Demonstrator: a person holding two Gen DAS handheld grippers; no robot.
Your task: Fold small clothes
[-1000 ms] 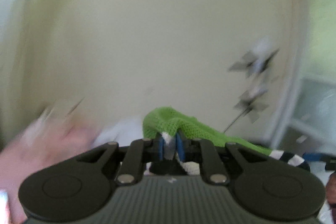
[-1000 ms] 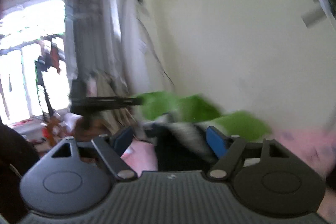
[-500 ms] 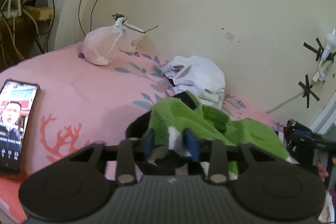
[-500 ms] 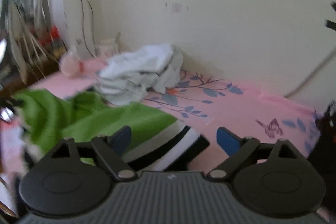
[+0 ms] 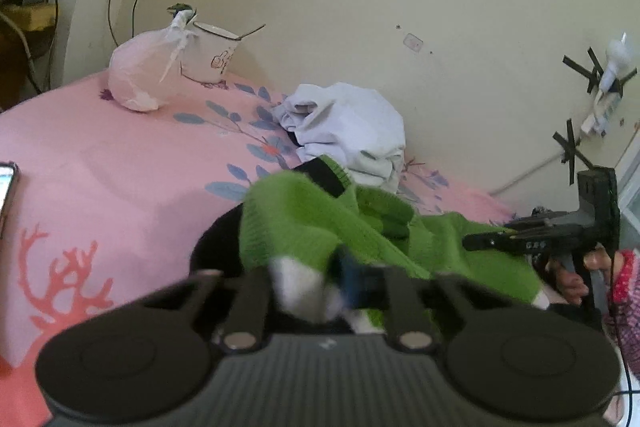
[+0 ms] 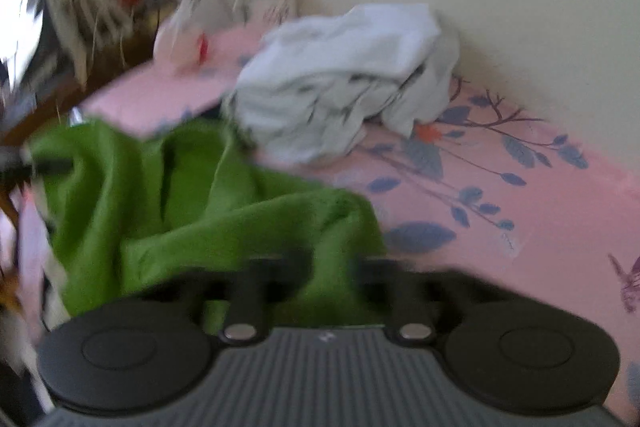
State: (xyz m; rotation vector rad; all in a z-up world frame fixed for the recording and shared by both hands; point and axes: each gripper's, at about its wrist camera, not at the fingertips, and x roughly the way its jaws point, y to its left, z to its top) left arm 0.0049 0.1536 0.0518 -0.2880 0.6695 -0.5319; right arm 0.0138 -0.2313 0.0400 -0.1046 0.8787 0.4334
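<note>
Your left tongs (image 5: 320, 283) and right tongs (image 6: 328, 279) each clamp the green sweater (image 5: 320, 227), stretched between them above the bed (image 5: 120, 167).

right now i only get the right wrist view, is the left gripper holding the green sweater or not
observer: yes, the left gripper, its jaws just closed, pinches the green sweater by its white-trimmed edge.
operator: anything on the bed left of it
observer: a phone, screen lit, lies at the left side of the pink bed, apart from the sweater.
operator: any black trim showing
observer: a black band sits at the sweater's far edge, toward the white clothes pile.
</note>
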